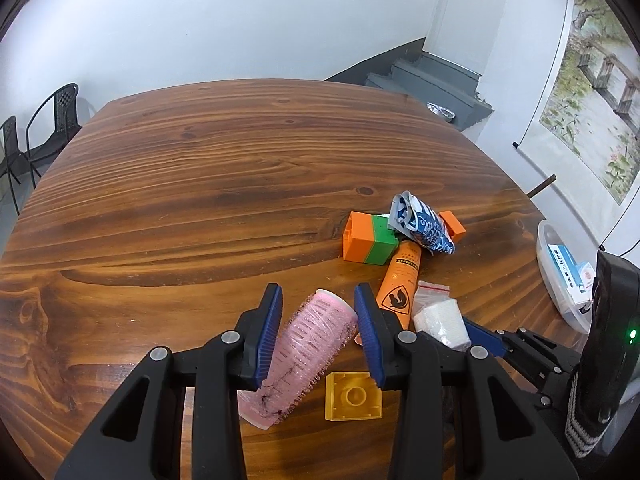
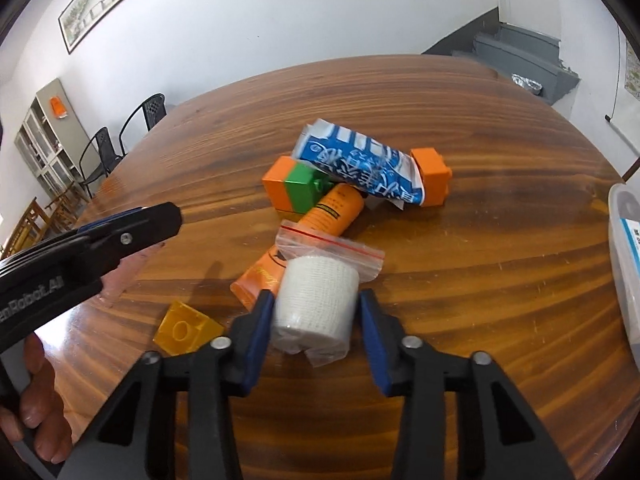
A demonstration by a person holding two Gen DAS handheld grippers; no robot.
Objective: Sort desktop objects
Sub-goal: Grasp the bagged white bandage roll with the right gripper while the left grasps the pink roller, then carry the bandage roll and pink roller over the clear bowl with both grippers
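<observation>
My left gripper [image 1: 318, 332] is open, its fingers on either side of a pink hair roller [image 1: 304, 352] lying on the wooden table [image 1: 200, 184]. My right gripper [image 2: 316, 336] is open around a white bandage roll in a zip bag [image 2: 318, 304]; the left pad is close to the roll and the right pad stands apart. The bandage roll also shows in the left wrist view [image 1: 440, 320]. An orange tube [image 2: 316, 232] lies behind the roll. A yellow block [image 1: 352, 396] lies on the table by the left gripper.
An orange and green block [image 2: 296, 190], a blue and white packet [image 2: 360, 164] and a small orange block [image 2: 434, 178] lie in a pile farther back. A clear plastic box [image 1: 560, 276] holding small cartons stands at the table's right edge. Chairs [image 1: 36, 136] stand beyond the far left.
</observation>
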